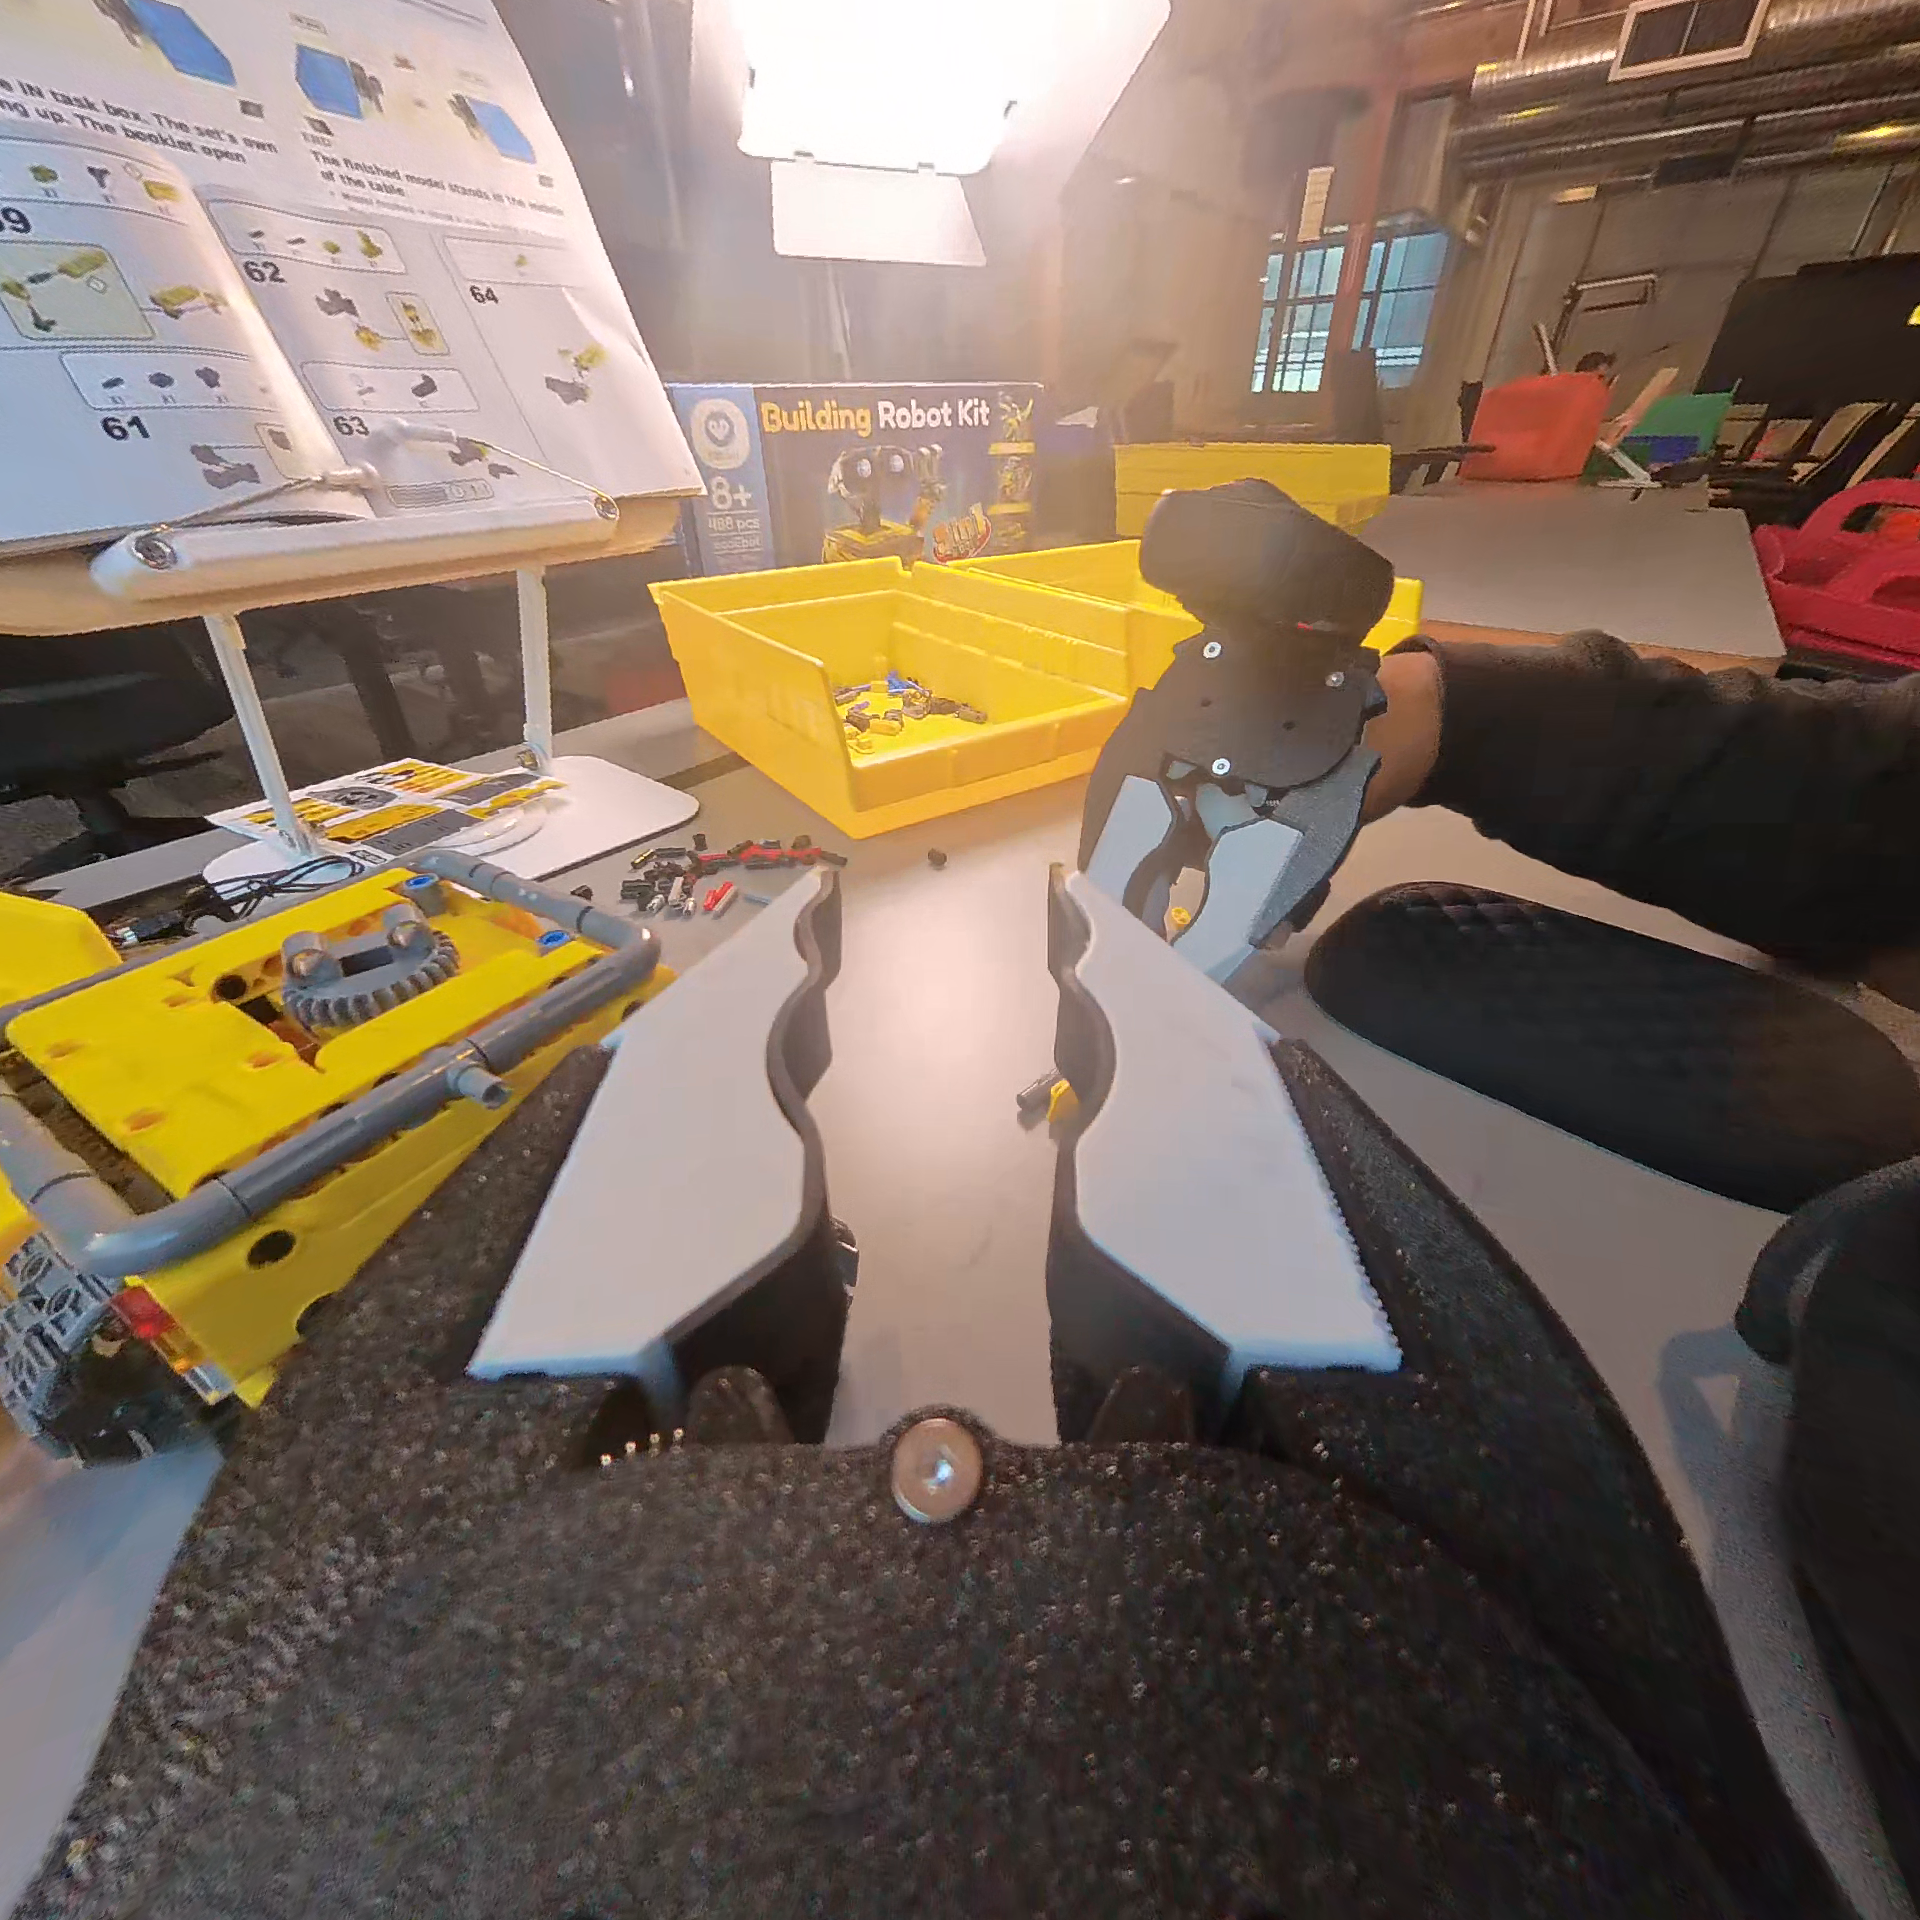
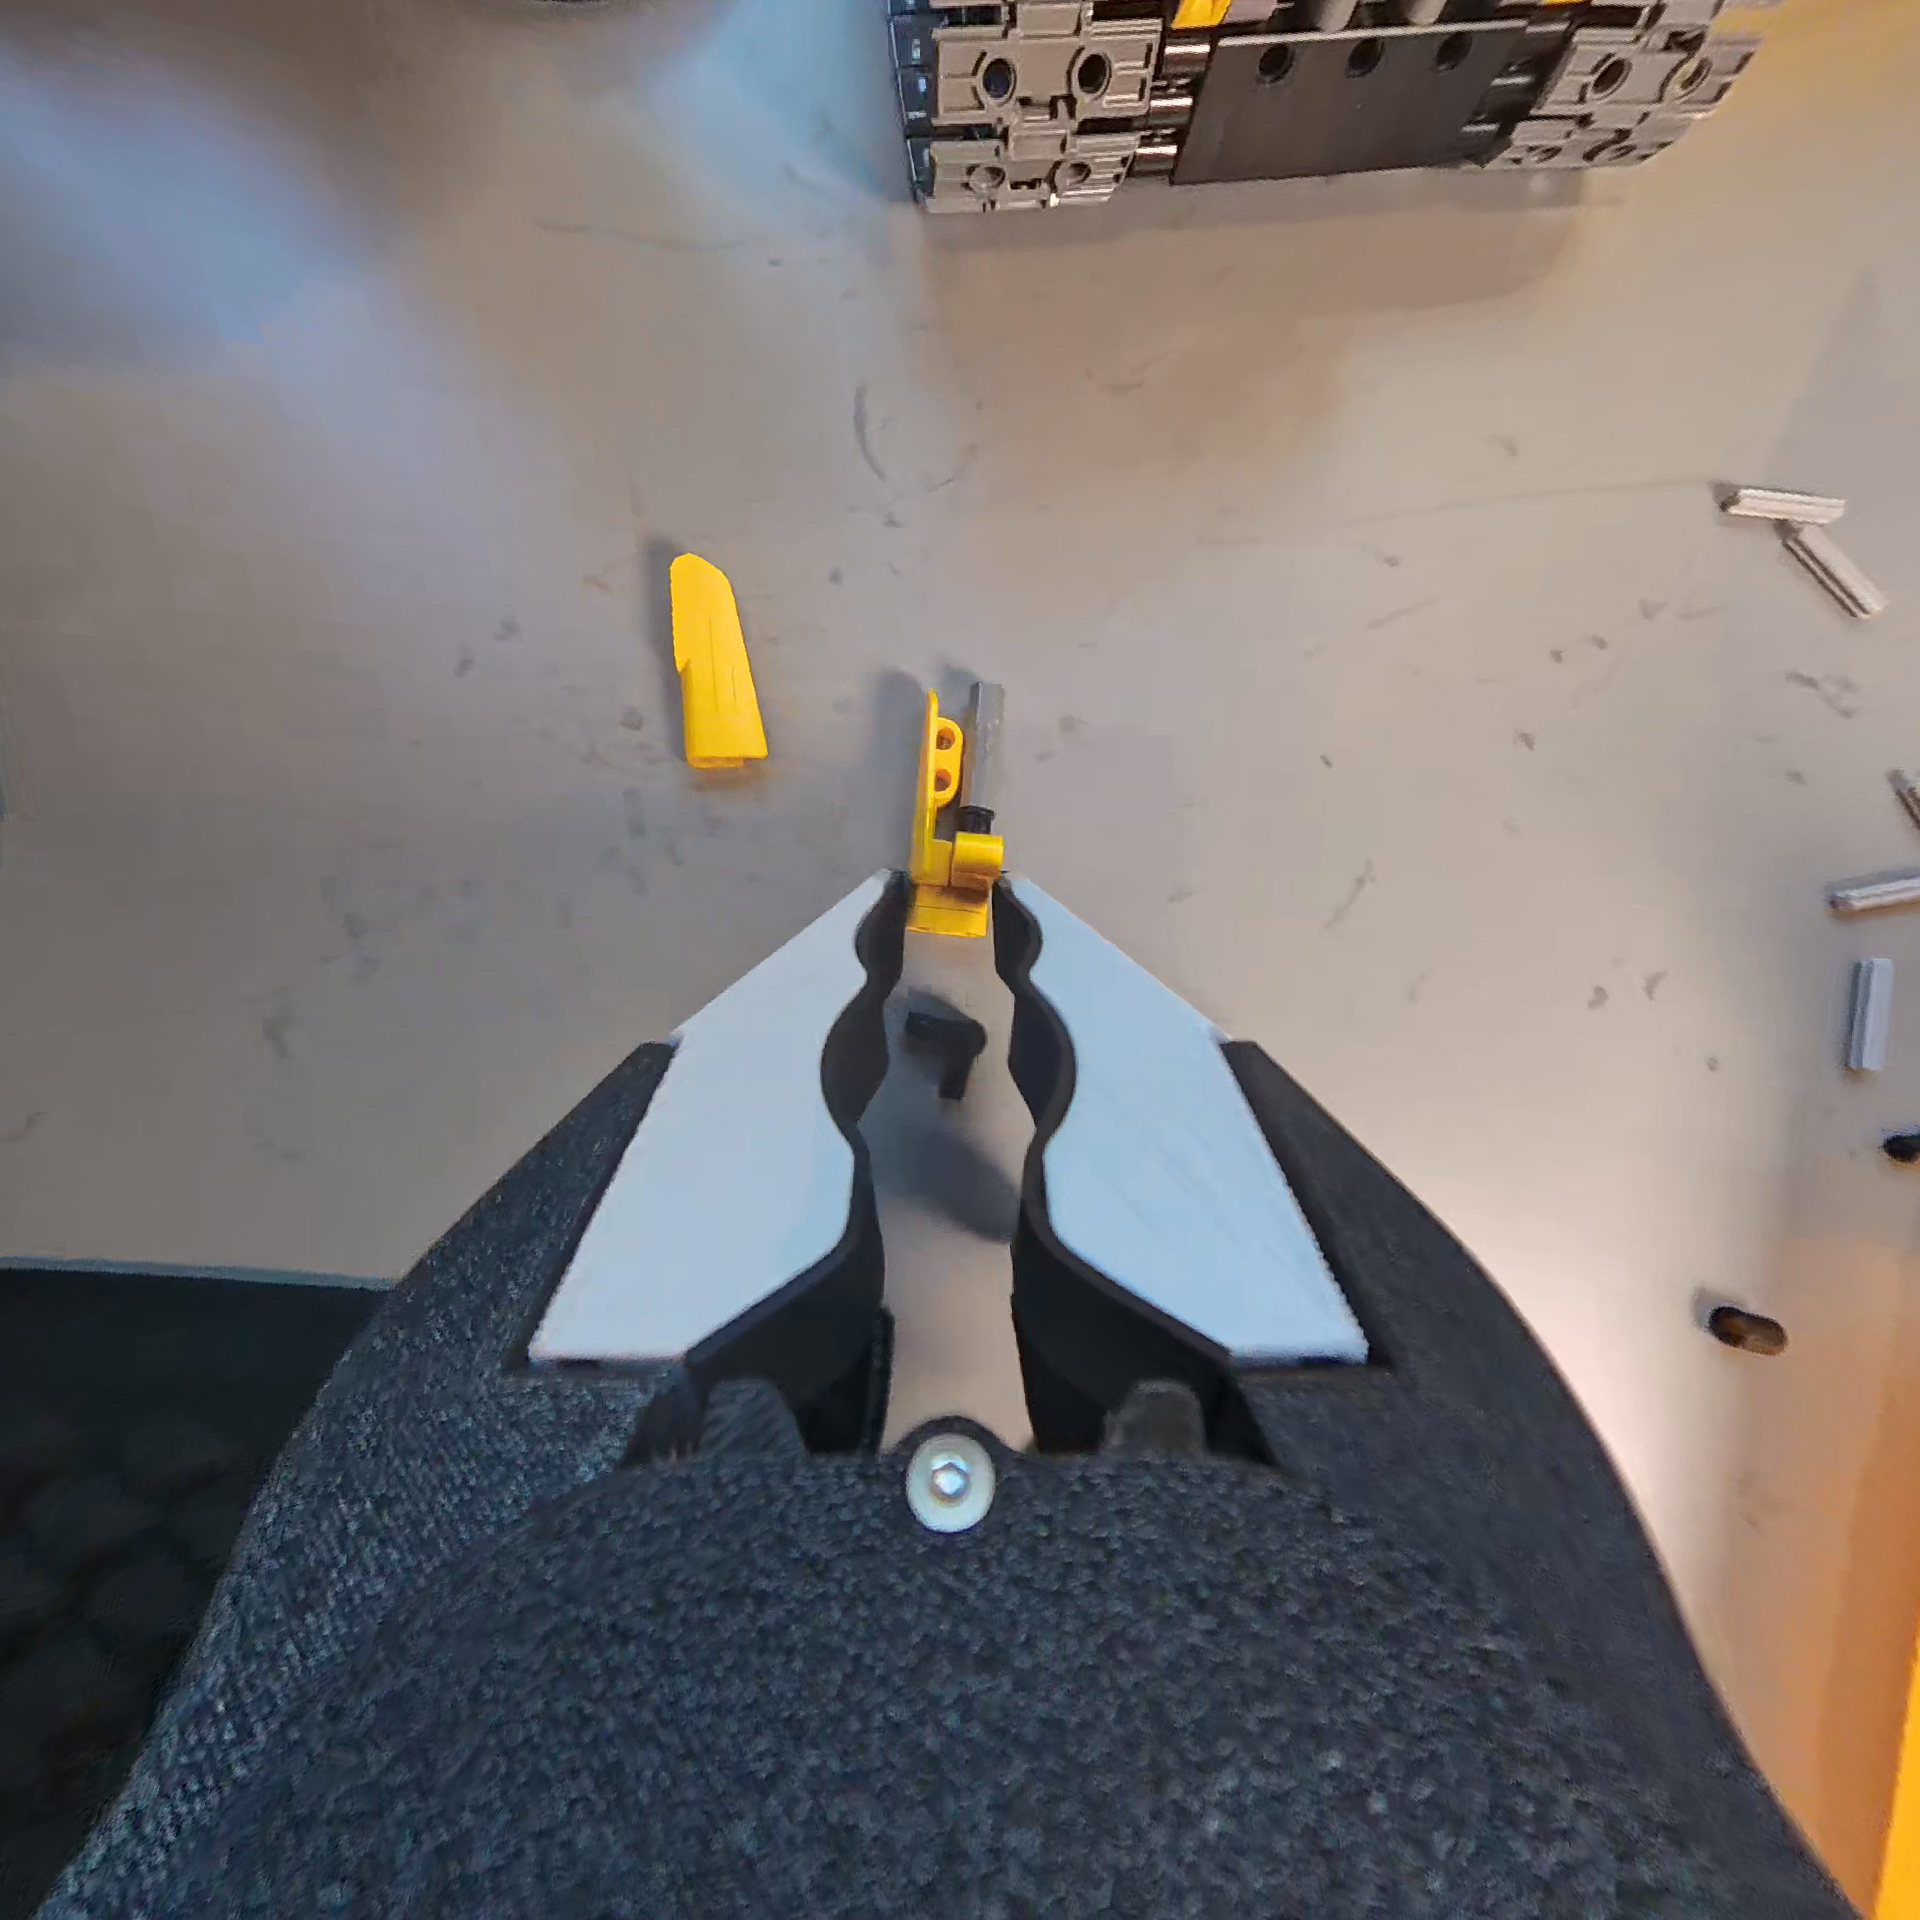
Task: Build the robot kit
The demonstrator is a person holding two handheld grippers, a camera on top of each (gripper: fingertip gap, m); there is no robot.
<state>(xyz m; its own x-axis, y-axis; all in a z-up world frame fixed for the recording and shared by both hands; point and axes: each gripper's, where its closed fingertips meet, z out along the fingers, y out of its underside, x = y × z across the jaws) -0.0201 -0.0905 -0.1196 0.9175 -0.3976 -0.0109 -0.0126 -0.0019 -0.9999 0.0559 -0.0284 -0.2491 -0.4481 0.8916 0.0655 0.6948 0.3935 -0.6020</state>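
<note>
My left gripper (image 1: 945, 894) is open and empty, low over the grey table (image 1: 935, 1195). A yellow brick-built model (image 1: 312, 1049) with grey bars and a gear lies just left of its left finger. A small black and yellow piece (image 1: 1047, 1097) lies by its right finger. My right gripper (image 2: 948, 883) points down at the table and is shut on the base of a small yellow assembly (image 2: 948, 821) with a grey axle. It also shows in the left wrist view (image 1: 1195, 935), held by a hand in a dark sleeve.
A yellow curved panel (image 2: 715, 665), a black pin (image 2: 945, 1039) and grey axles (image 2: 1829, 566) lie loose on the table. The model's grey tracked underside (image 2: 1299, 94) is ahead. A booklet on a stand (image 1: 312, 312), a kit box (image 1: 873, 468), yellow bins (image 1: 769, 665) and a black cushion (image 1: 1610, 1039) surround the table. There is about 15 centimeters between the tips of the two grippers.
</note>
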